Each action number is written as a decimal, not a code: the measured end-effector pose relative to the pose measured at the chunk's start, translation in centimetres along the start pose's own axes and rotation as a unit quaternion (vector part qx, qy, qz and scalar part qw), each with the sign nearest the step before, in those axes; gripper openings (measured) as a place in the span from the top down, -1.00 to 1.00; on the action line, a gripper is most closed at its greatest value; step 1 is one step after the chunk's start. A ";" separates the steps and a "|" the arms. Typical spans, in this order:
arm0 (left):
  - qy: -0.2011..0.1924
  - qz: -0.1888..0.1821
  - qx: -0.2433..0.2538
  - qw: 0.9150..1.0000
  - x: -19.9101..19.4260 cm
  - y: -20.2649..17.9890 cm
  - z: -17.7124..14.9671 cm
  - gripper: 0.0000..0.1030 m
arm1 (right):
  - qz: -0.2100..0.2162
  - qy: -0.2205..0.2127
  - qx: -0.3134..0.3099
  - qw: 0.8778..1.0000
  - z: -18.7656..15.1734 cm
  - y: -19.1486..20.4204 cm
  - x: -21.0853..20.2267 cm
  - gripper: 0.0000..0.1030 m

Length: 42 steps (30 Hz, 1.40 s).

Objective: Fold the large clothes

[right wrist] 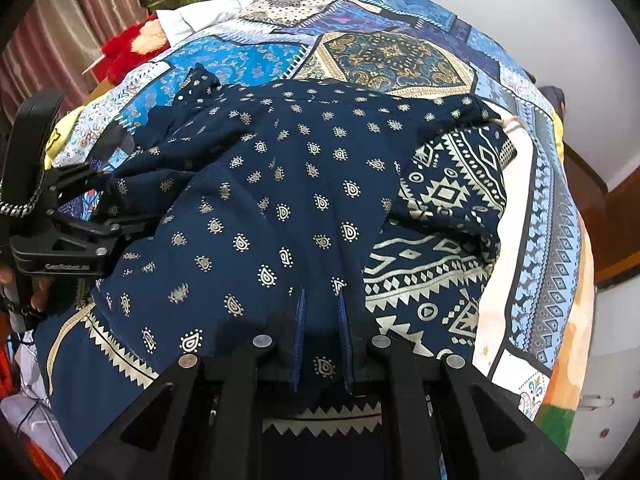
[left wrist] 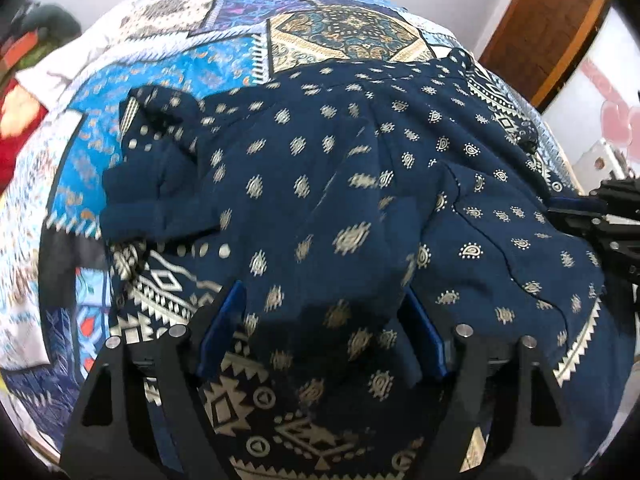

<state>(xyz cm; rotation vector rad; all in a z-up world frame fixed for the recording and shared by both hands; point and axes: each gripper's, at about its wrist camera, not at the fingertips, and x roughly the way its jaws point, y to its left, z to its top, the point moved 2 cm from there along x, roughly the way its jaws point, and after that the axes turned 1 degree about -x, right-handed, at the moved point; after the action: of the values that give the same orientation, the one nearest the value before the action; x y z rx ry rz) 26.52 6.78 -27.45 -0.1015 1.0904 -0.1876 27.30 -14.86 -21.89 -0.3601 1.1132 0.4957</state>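
Note:
A large navy garment with gold paisley dots and white geometric borders lies bunched on the bed; it also shows in the right wrist view. My left gripper has its blue-padded fingers wide apart with loose cloth lying between them. My right gripper has its fingers close together, pinching a fold of the navy garment near its zigzag hem. The left gripper shows at the left edge of the right wrist view, the right gripper at the right edge of the left wrist view.
A blue patchwork bedspread covers the bed. Red and white items lie at its far left, by a curtain. A wooden door frame stands at the right, a white wall behind.

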 end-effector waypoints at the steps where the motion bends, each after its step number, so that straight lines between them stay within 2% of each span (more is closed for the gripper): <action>1: 0.002 -0.006 -0.007 1.000 -0.1 0.3 -0.4 -0.52 | -0.002 0.002 0.000 1.000 -0.1 0.0 0.0 0.78; 6: 0.001 -0.009 -0.020 1.000 -1.0 0.9 -1.3 -0.55 | -0.034 0.002 -0.010 0.999 -0.4 0.3 -0.8 0.77; 8: 0.003 0.000 -0.016 1.000 -1.2 1.2 -1.9 -0.59 | -0.053 -0.003 -0.013 0.999 -0.7 0.1 -1.2 0.58; 9: 0.003 0.003 -0.015 1.000 -1.3 1.3 -2.2 -0.61 | -0.075 -0.007 -0.012 0.997 -0.9 -0.3 -1.5 0.09; 10: 0.004 0.002 -0.014 1.000 -1.3 1.5 -2.6 -0.61 | -0.098 -0.012 -0.010 0.995 -1.1 -0.6 -1.8 -0.55; 11: 0.005 0.001 -0.015 1.000 -1.4 1.6 -2.8 -0.61 | -0.136 -0.030 -0.006 0.990 -1.4 -1.4 -2.3 -0.75; 12: 0.007 -0.001 -0.018 1.000 -1.5 1.8 -2.9 -0.61 | -0.140 -0.041 -0.003 0.989 -1.6 -1.9 -2.7 -0.84; 16: 0.004 0.003 -0.021 1.000 -3.2 2.8 -2.9 -0.60 | -0.078 -0.030 0.054 0.995 -2.5 -4.8 -3.4 -0.84; 18: -0.008 0.016 -0.018 1.000 -4.6 3.4 -2.2 -0.60 | -0.068 -0.032 0.074 0.994 -2.6 -5.9 -3.8 -0.84; 21: -0.042 0.039 -0.026 0.998 -7.3 5.1 -0.4 -0.60 | -0.044 -0.046 0.110 0.992 -2.6 -7.7 -4.7 -0.84; 25: -0.066 0.065 -0.052 0.994 -8.4 8.5 2.5 -0.61 | 0.003 -0.067 0.166 0.984 -0.9 -9.9 -4.9 -0.84; 30: -0.040 0.062 -0.126 0.989 -4.7 14.3 6.4 -0.61 | 0.040 -0.076 0.225 0.971 1.6 -13.0 -3.2 -0.84; 34: -0.005 0.048 -0.159 0.986 -0.5 16.6 7.8 -0.61 | 0.054 -0.064 0.247 0.965 3.6 -14.9 -0.7 -0.84; 37: 0.003 0.029 -0.152 0.988 1.8 16.3 8.9 -0.61 | 0.060 -0.049 0.250 0.965 4.9 -16.0 1.3 -0.84; 42: 0.018 0.026 -0.120 0.992 4.8 15.4 11.1 -0.56 | 0.068 -0.035 0.241 0.968 7.2 -17.0 4.5 -0.78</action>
<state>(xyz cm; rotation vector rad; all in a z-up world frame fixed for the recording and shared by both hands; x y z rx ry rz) 40.05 20.80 -29.20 -0.2864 1.1465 -0.0097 43.65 -24.49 -22.58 0.1579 1.1543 0.3384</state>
